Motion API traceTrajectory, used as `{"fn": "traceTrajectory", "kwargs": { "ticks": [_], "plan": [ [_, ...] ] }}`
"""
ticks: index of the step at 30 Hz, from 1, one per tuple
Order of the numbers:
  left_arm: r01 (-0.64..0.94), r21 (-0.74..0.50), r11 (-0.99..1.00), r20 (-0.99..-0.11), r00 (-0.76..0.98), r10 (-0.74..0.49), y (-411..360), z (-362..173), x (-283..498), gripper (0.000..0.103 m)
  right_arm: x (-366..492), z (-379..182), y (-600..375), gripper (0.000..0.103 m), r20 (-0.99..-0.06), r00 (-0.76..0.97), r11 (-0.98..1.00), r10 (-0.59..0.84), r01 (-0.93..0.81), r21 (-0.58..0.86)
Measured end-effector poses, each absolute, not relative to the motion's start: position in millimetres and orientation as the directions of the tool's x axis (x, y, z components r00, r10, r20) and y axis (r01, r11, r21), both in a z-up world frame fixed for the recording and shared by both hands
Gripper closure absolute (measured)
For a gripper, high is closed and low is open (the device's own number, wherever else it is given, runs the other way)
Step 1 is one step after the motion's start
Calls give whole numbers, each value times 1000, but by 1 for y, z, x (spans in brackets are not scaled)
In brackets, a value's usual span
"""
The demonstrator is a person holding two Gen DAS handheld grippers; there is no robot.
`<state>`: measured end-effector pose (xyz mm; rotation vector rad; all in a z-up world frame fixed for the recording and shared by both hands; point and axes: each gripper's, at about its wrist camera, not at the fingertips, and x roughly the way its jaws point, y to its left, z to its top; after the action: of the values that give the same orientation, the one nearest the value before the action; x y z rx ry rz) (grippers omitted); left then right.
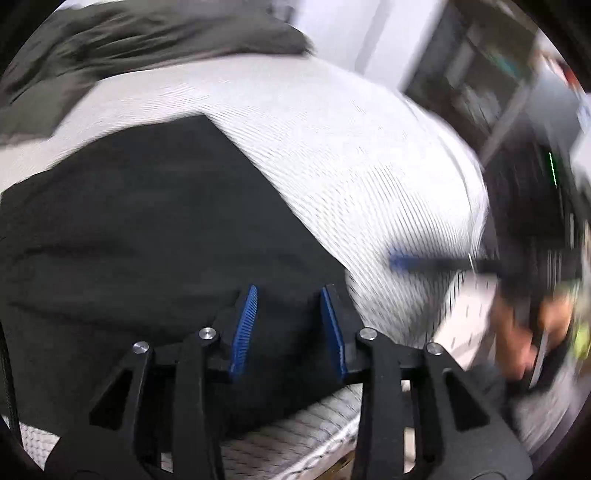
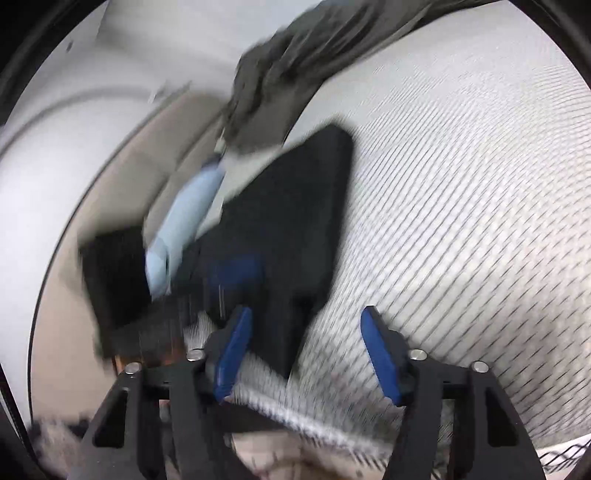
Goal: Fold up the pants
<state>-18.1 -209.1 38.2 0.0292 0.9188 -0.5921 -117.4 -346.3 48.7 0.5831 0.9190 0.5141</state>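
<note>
Nearest, the left gripper (image 1: 288, 328) is hovering with fingers parted and empty over the black pants (image 1: 155, 236), which are lying folded on the ribbed white mattress (image 1: 332, 147). The right gripper (image 2: 308, 354) is standing wide open, empty, beside the pants' near edge. The soft, limp cloth risks springing open or sliding. Beyond, a rumpled grey blanket (image 1: 147, 33) is lying.

1. A mattress (image 1: 332, 155) with a white, finely ribbed cover carries the clothing.
2. Black pants (image 1: 147, 229), folded into a flat block, lie on its near left part.
3. A rumpled grey garment (image 1: 129, 40) lies at the far left edge, apart from the pants.
4. Both views are motion-blurred.
</note>
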Motion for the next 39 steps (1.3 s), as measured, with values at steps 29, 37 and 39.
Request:
{"fn": "traceTrajectory", "kwargs": {
  "ticks": [29,37,39],
  "plan": [
    [565,-260,783,-759,382,-528,-199,22,-32,56,157,31,-270,65,-755,397,838,521,-74,540],
    [473,-305,827,-697,481,-532,-147,54,-38,55,45,30,-310,50,-703,433,777,564,10,629],
    [391,-327,860,-664,553,-504,-113,65,-33,50,24,18,-310,51,-664,430,731,612,12,682]
  ]
}}
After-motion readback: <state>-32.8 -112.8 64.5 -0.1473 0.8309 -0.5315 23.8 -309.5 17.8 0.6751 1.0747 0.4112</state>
